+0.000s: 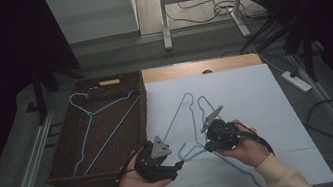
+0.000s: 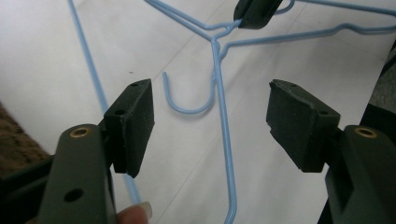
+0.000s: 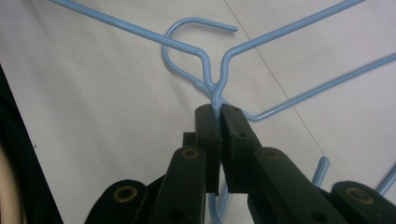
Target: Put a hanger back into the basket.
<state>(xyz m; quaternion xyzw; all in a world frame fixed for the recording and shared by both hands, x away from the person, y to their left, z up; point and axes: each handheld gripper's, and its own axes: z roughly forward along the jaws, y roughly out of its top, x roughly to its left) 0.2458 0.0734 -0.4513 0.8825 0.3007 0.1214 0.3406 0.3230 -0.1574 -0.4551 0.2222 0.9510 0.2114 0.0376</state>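
Two blue wire hangers (image 1: 194,119) lie tangled on the white table (image 1: 255,89) at the centre of the high view; a third hanger (image 1: 102,119) rests in the brown basket (image 1: 63,155) at left. The right gripper (image 3: 219,109) is clamped on a hanger's twisted neck (image 3: 215,91), just below the hook (image 3: 187,32). The left gripper (image 2: 210,116) has its jaws spread wide, with another hook (image 2: 191,105) and a wire running away from it lying between them. That left gripper seems best placed to close next.
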